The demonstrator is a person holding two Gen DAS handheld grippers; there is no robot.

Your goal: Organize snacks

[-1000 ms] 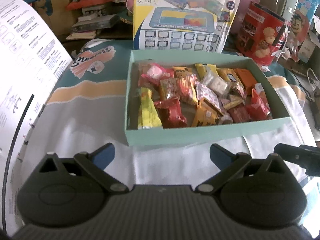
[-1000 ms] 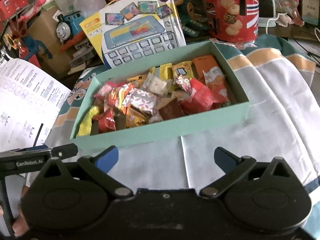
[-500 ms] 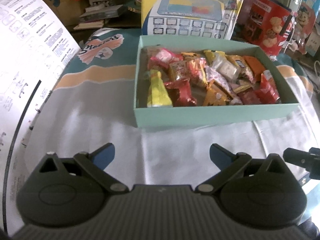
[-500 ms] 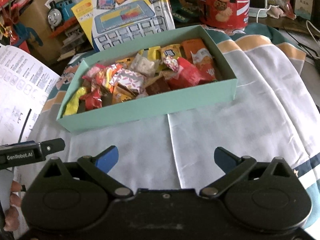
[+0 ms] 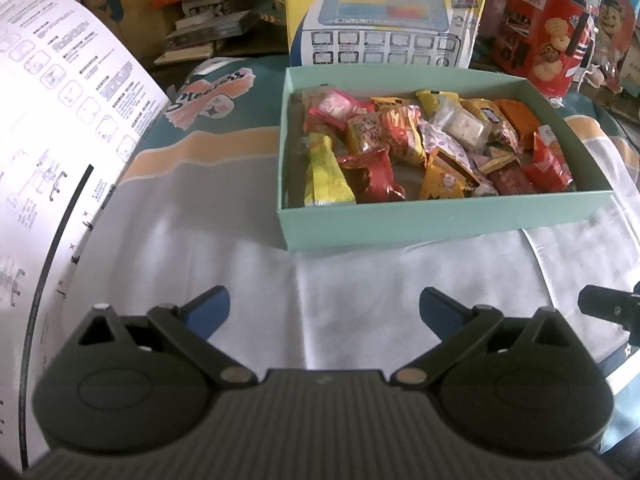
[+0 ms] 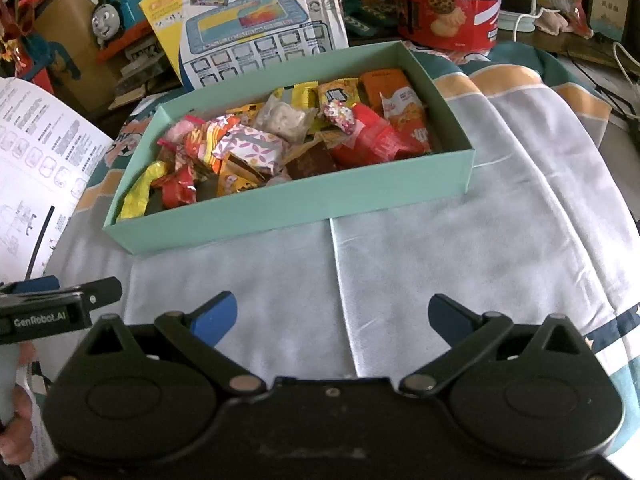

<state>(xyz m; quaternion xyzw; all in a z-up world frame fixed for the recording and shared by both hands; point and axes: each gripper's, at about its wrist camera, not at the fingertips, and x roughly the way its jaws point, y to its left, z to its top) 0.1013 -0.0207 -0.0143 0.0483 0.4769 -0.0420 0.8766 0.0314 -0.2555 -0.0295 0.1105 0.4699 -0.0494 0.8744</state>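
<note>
A mint-green box (image 5: 440,220) sits on a cloth-covered table, full of several wrapped snacks: a yellow pack (image 5: 326,172), red packs (image 5: 376,172), an orange pack (image 5: 516,114). It also shows in the right wrist view (image 6: 288,204). My left gripper (image 5: 324,306) is open and empty, hovering over the cloth in front of the box. My right gripper (image 6: 332,314) is open and empty, also short of the box. The left gripper's body (image 6: 60,310) shows at the left edge of the right wrist view.
A white instruction sheet (image 5: 60,120) curls up at the left. Behind the box stand a toy keyboard package (image 5: 384,20), a red cookie tin (image 5: 540,44) and a blue toy train (image 6: 112,12). The cloth (image 6: 480,220) is wrinkled.
Both grippers have pulled back from the box and away from it, then steadied; the box looks smaller than one second ago. Both stay open and empty.
</note>
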